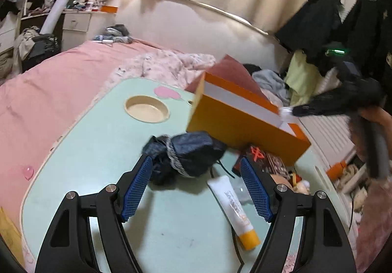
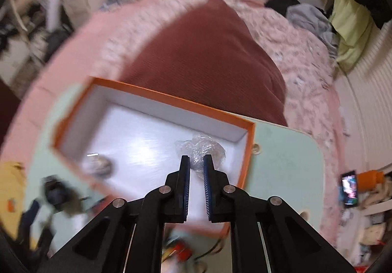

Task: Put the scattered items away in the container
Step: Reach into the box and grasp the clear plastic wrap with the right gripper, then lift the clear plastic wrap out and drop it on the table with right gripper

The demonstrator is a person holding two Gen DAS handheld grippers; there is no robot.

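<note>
Mint table [image 1: 98, 150]: 1 orange box [image 2: 156, 101], 1 tube [image 1: 235, 209]; left tongs [image 1: 196, 189] wide, right tongs [image 2: 196, 162] closed, empty.

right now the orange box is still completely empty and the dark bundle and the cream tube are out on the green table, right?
Not completely empty: the right wrist view shows crumpled clear plastic inside the orange box. The dark bundle and the cream tube are indeed out on the green table.

Orange box [image 1: 245, 125], white inside
</note>
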